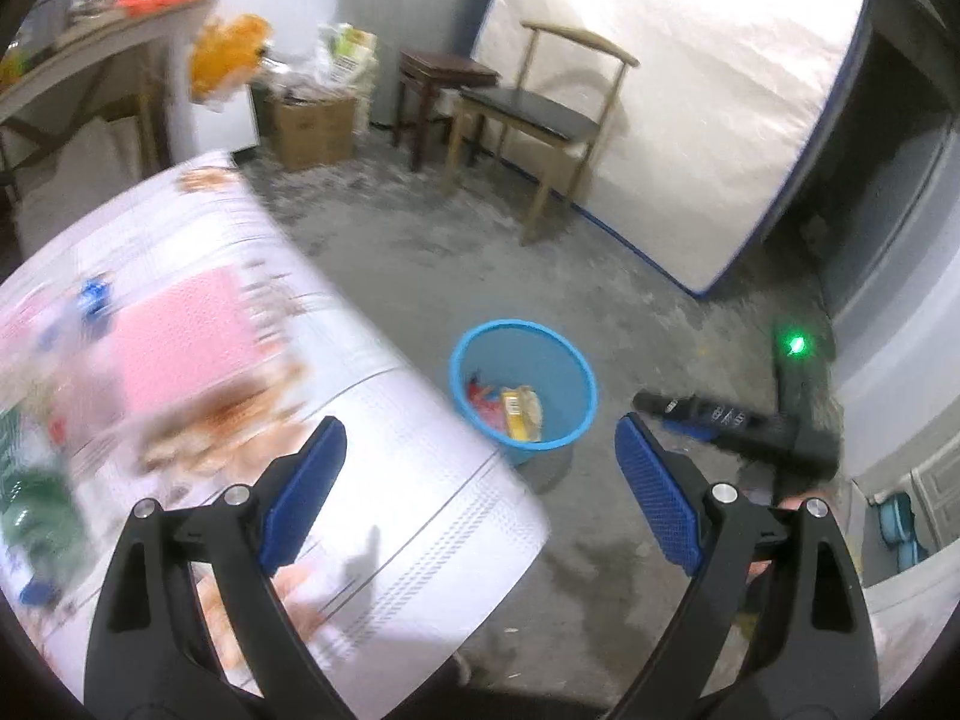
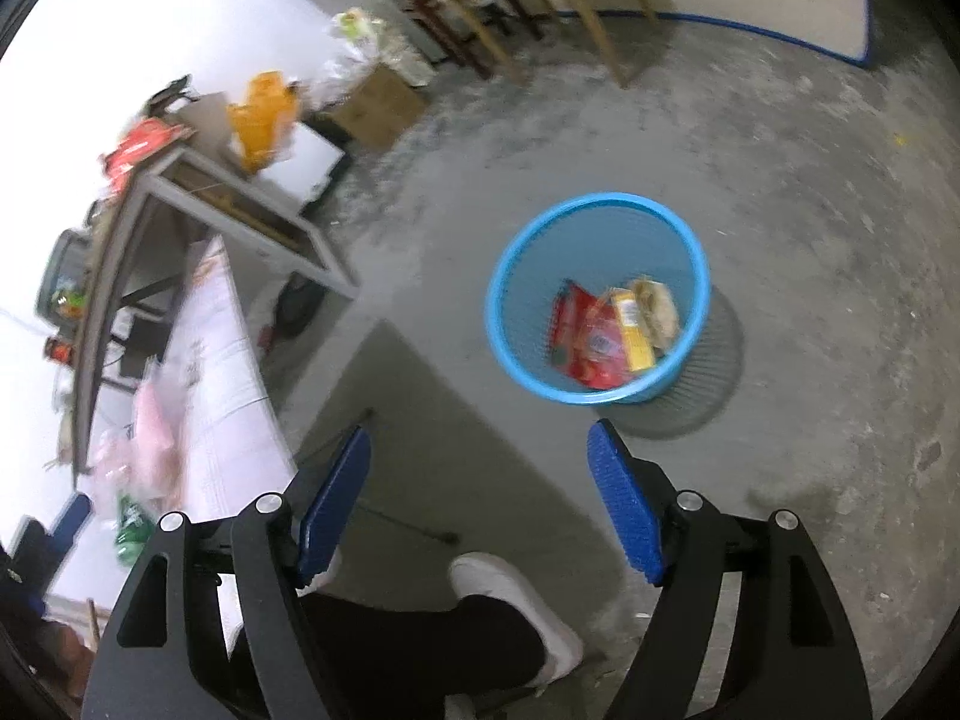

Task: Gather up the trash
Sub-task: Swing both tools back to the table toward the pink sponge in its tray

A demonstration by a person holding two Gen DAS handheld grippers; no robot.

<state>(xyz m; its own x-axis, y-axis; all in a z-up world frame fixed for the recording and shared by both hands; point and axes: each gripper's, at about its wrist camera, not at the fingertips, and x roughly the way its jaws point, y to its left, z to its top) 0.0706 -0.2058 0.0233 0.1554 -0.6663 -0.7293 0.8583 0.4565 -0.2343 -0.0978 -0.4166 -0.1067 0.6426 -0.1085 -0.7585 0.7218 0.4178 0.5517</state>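
Observation:
A blue mesh bin (image 2: 498, 300) stands on the concrete floor and holds a red wrapper (image 2: 585, 348) and a yellow packet (image 2: 633, 330). My right gripper (image 2: 480, 429) hangs above the floor just short of the bin, open, with nothing between its blue pads. My left gripper (image 1: 480, 426) is also open and empty, over the corner of the cloth-covered table (image 1: 420, 480) with the bin (image 1: 456, 354) beyond it. On the blurred table lie a pink sheet (image 1: 186, 342), a green bottle (image 1: 36, 516) and a small blue item (image 1: 93, 294).
A wooden chair (image 1: 540, 114), a dark stool (image 1: 444, 72) and a cardboard box (image 1: 312, 126) stand by the far wall, beside a leaning mattress (image 1: 690, 90). A cluttered desk (image 2: 180, 192) is at the left. A person's white shoe (image 2: 516, 594) is under the right gripper.

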